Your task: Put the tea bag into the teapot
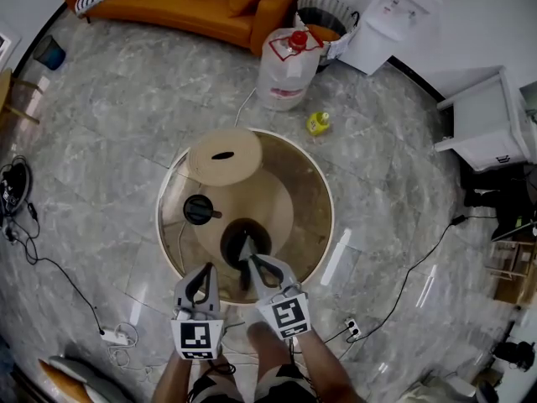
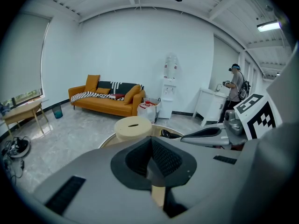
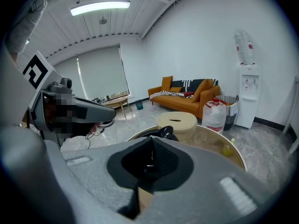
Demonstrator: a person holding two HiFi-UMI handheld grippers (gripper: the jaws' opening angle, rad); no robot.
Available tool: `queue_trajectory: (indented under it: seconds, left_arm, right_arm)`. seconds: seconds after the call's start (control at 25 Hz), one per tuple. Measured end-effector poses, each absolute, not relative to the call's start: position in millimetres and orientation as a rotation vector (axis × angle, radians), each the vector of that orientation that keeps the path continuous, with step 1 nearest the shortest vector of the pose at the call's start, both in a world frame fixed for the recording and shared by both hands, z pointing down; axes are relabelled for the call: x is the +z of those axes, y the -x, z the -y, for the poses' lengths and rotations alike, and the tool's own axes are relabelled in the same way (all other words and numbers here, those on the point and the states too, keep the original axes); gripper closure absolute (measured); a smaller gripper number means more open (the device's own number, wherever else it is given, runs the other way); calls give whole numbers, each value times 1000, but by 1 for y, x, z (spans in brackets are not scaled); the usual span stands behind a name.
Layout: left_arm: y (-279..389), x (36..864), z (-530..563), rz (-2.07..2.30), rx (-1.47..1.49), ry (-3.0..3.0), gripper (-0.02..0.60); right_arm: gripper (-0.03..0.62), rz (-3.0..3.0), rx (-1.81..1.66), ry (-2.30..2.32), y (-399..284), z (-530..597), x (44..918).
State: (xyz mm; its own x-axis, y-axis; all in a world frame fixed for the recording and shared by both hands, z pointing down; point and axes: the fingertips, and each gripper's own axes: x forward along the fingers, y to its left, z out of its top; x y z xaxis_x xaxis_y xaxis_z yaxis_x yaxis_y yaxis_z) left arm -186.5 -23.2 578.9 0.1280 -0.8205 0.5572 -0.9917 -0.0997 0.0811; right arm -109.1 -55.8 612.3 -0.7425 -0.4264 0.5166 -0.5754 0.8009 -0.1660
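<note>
A black teapot (image 1: 243,238) stands open on the near part of the round glass table (image 1: 323,225). Its black lid (image 1: 200,210) lies to its left. My right gripper (image 1: 252,264) is shut, and its tips hang over the teapot's near rim. To its left my left gripper (image 1: 201,269) is shut at the table's near edge. In the left gripper view the jaws (image 2: 150,141) meet with nothing between them. In the right gripper view the jaws (image 3: 151,143) are pressed together too. I see no tea bag in any view.
A beige round stool (image 1: 222,155) with a slot stands at the back of the table. Beyond it on the floor are a water jug (image 1: 288,67) and a small yellow bottle (image 1: 317,122). An orange sofa (image 1: 185,7) lines the far wall. Cables trail over the floor at the left. A person (image 2: 236,85) stands far right.
</note>
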Motion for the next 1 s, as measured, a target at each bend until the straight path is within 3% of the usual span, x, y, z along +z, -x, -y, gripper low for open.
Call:
queue_trajectory:
  seconds: [0.28,0.32,0.52,1.0]
  left_arm:
    - [189,583,24,1736,525,-1984,566]
    - [188,582,24,1735,525,-1987,566]
    - [187,576,25,1732,523,-2007,566]
    - [186,546,22,1739,509,-2068,566]
  right_arm:
    - [580,2522,452,-764,110,54,617]
    - [527,2528,458,-765,110,54,617]
    - [378,2550,481,-805,109,55,609]
    - [375,2558,456,-831,107,49,577]
